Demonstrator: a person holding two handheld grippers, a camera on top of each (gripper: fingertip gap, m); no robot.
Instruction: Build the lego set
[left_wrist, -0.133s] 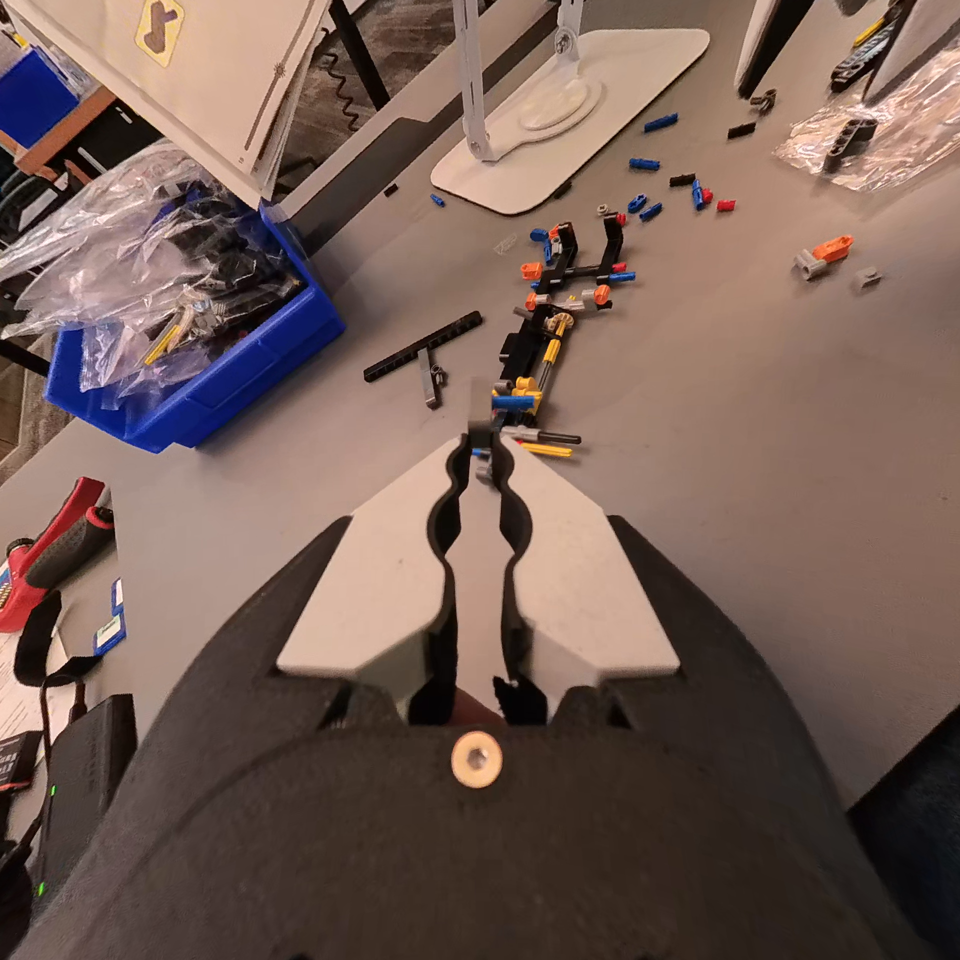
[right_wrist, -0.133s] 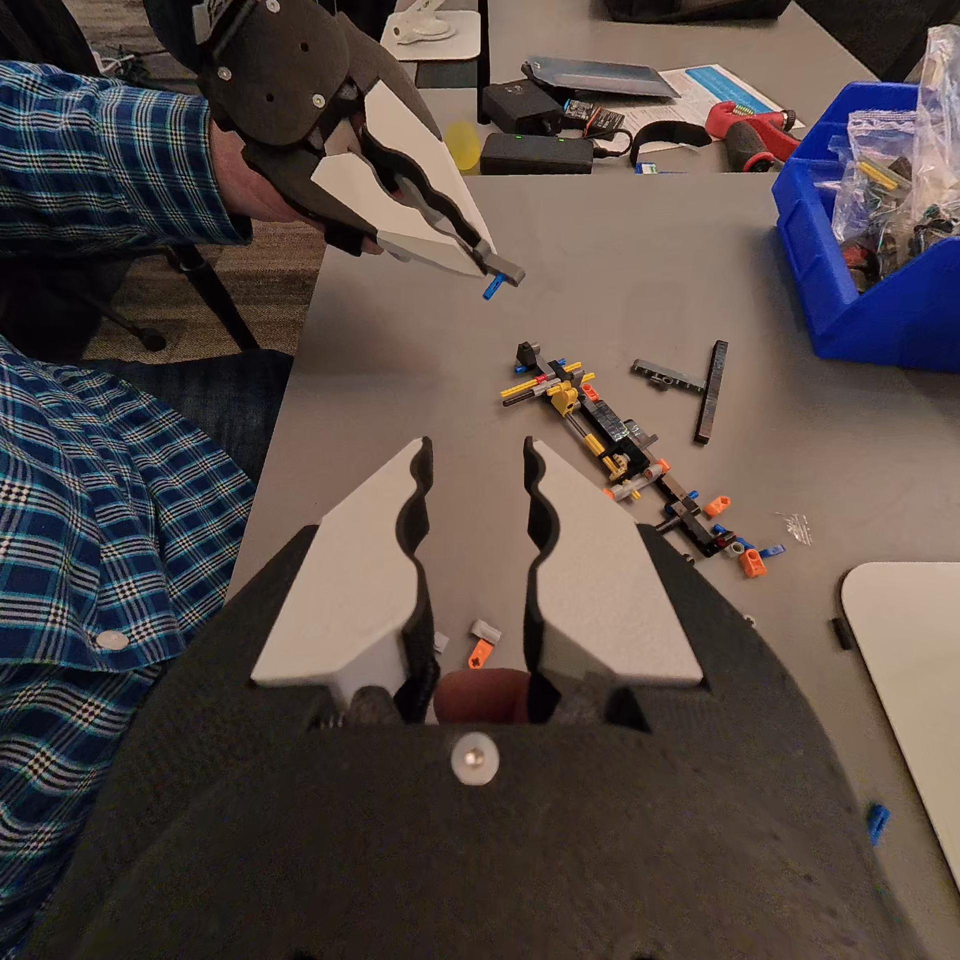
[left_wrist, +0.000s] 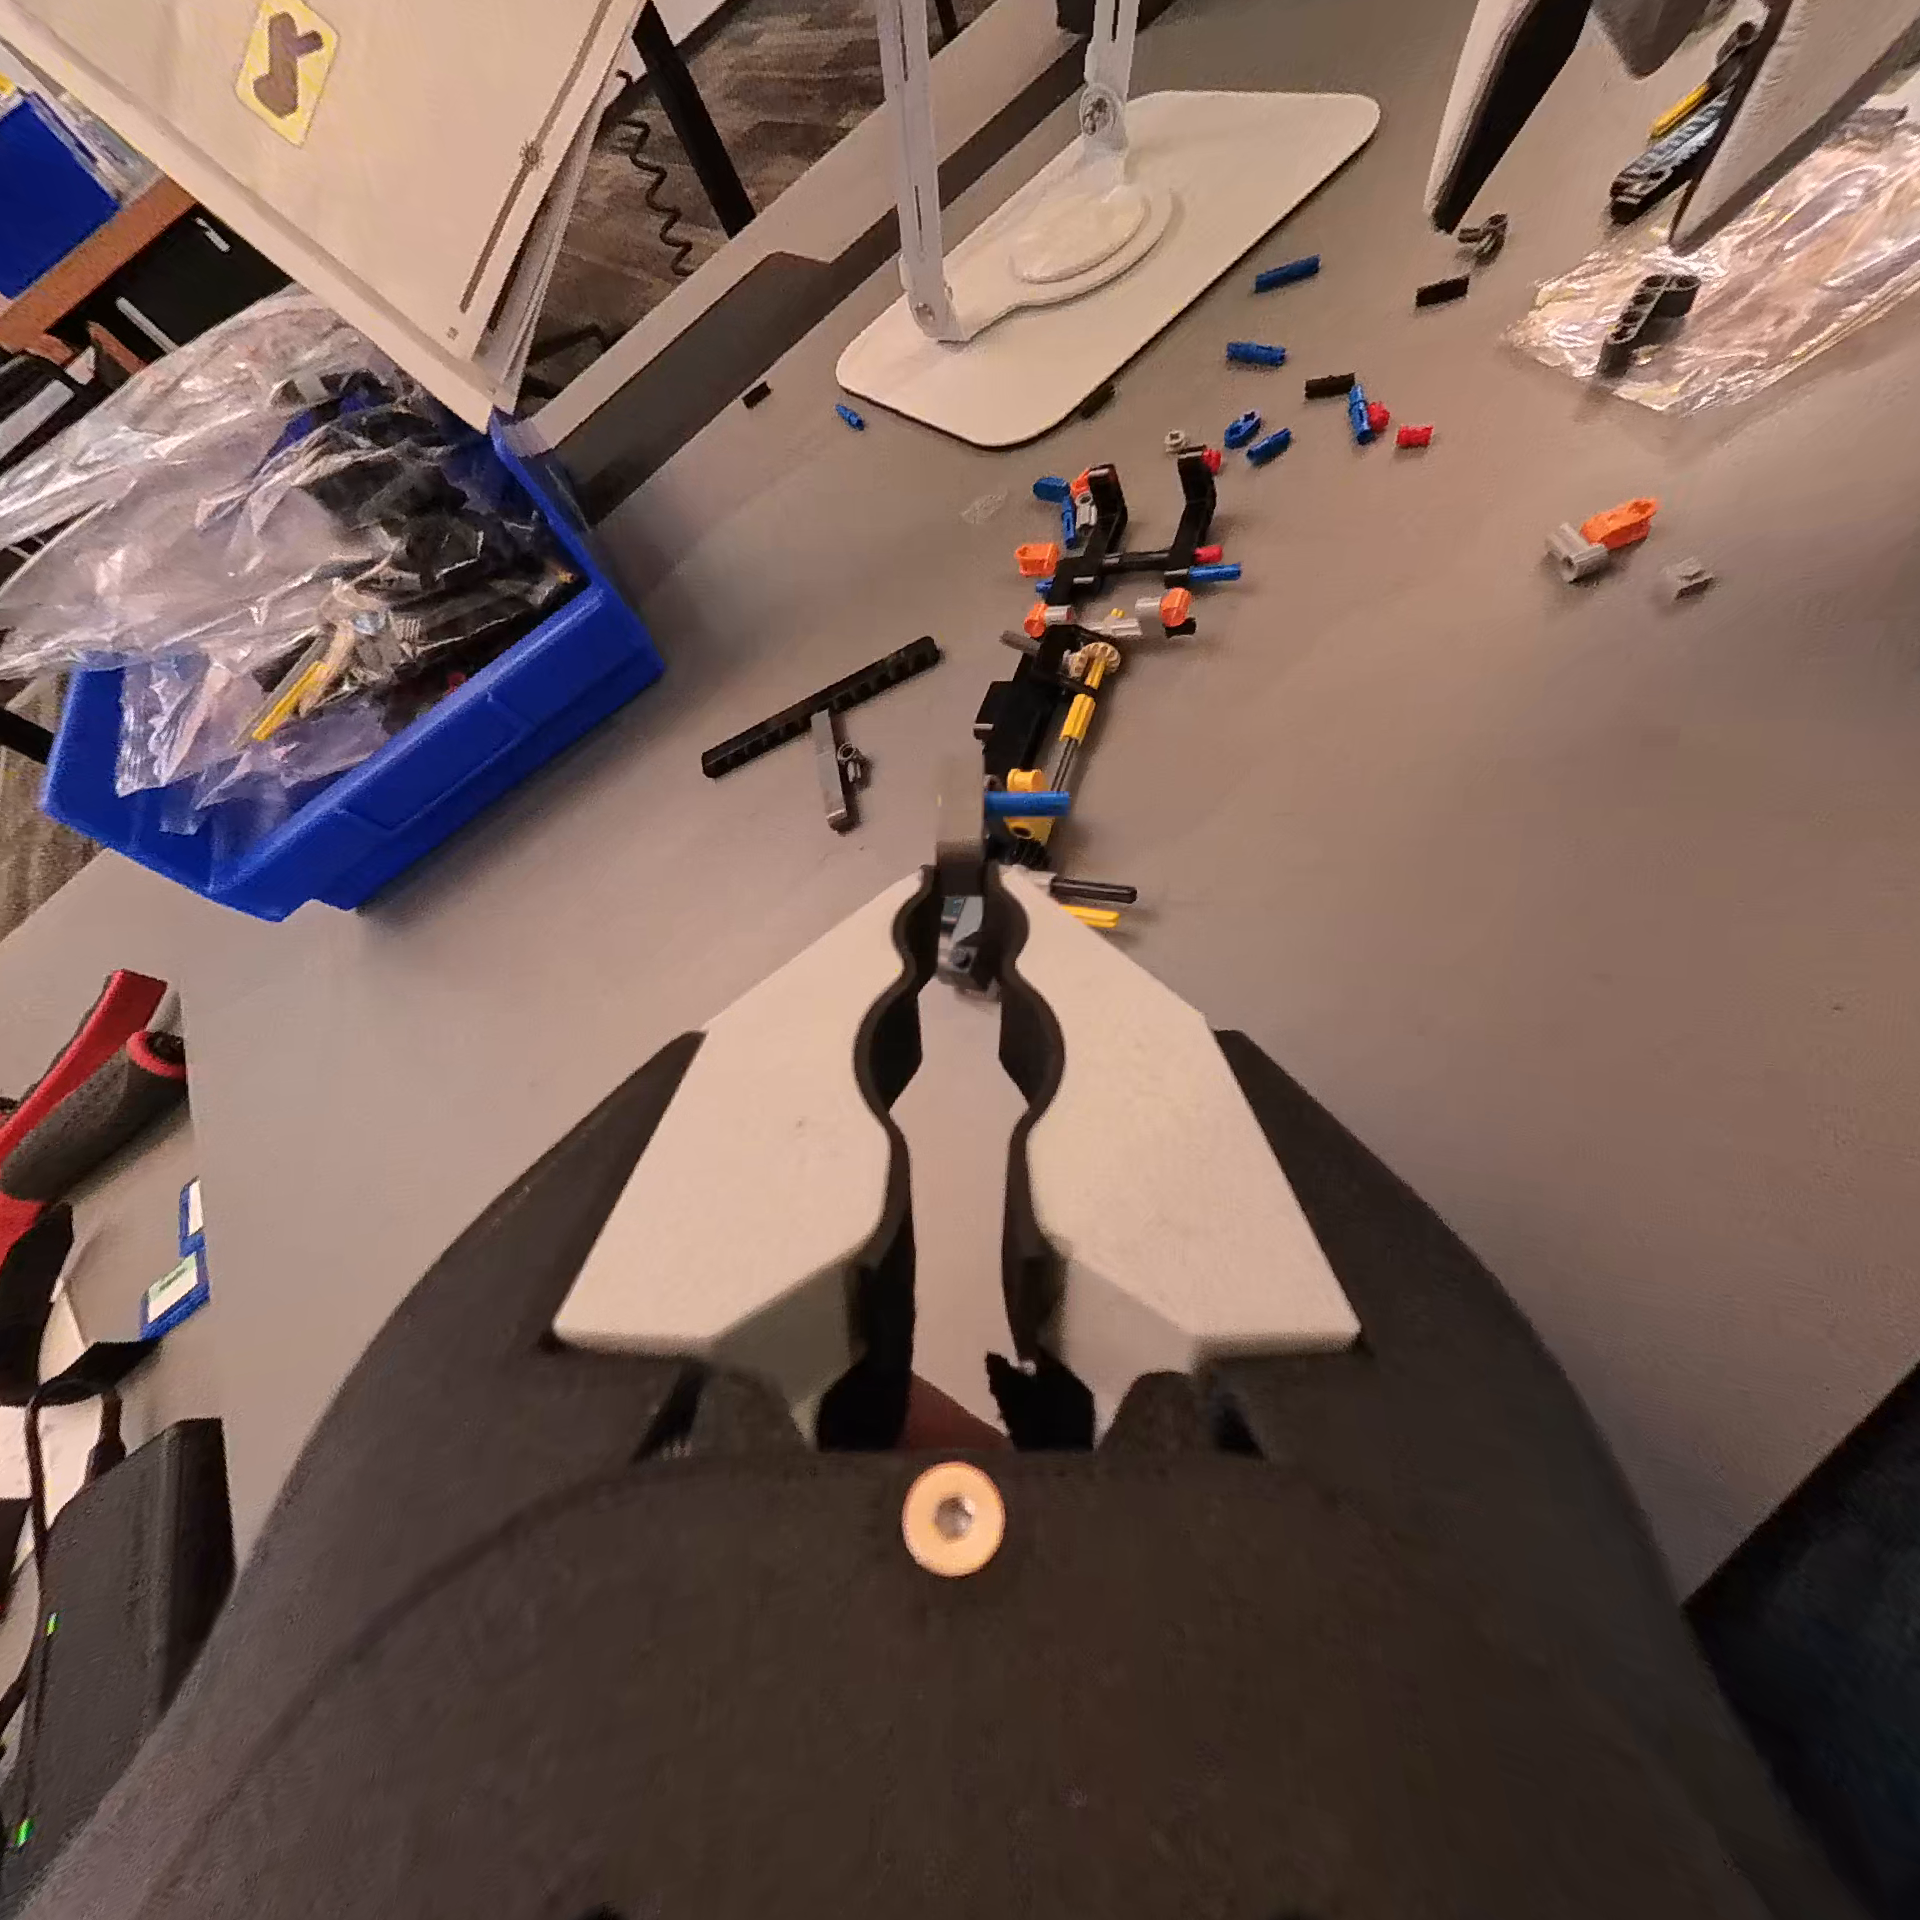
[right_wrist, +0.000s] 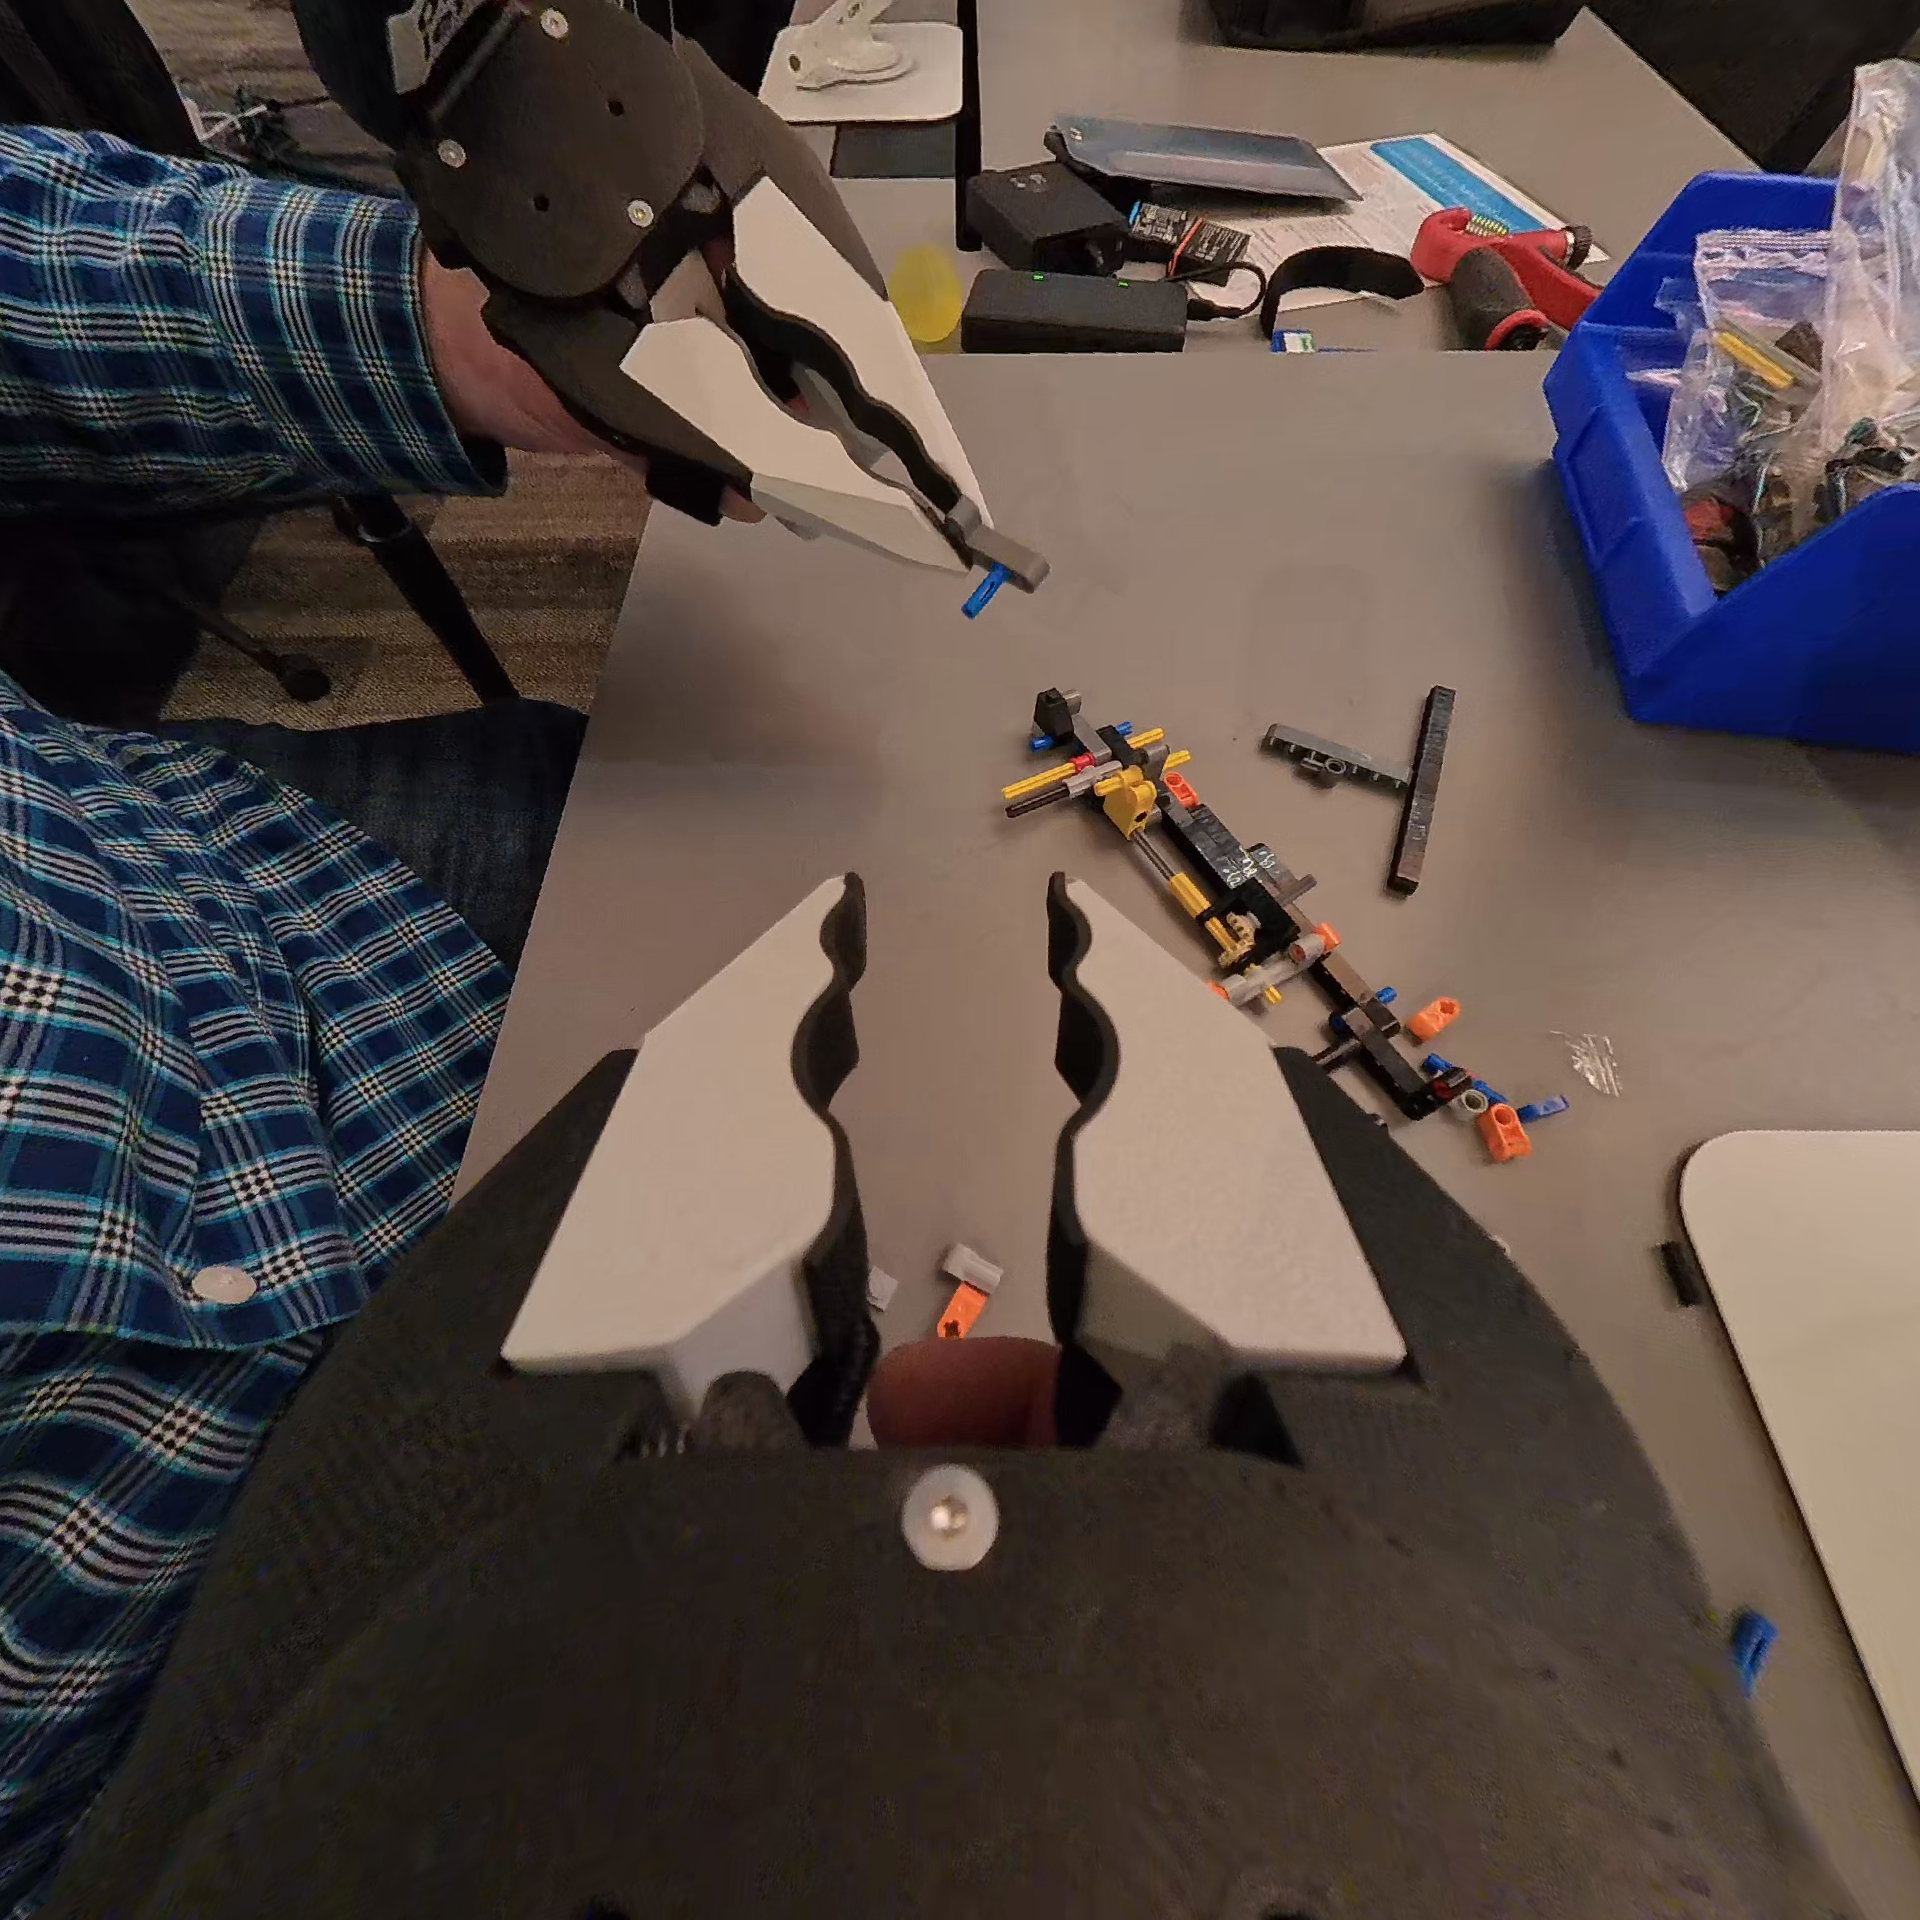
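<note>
Clamping unchanged on a grey lego piece (right_wrist: 1000, 553) with blue pin, left gripper (right_wrist: 971, 545) held above the table (right_wrist: 1195, 582), unmoved from before, right gripper (right_wrist: 951, 904) agape and empty, half-built lego assembly (right_wrist: 1236, 904) lying just right of it.

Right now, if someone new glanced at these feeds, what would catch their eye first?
Probably the left gripper, held above the grey table and shut on a small grey piece with a blue pin. Next, the long half-built lego assembly lying mid-table, with loose orange and blue bits at its far end. The right gripper hangs open and empty; a blue bin of bagged parts sits at the table's edge.
</note>
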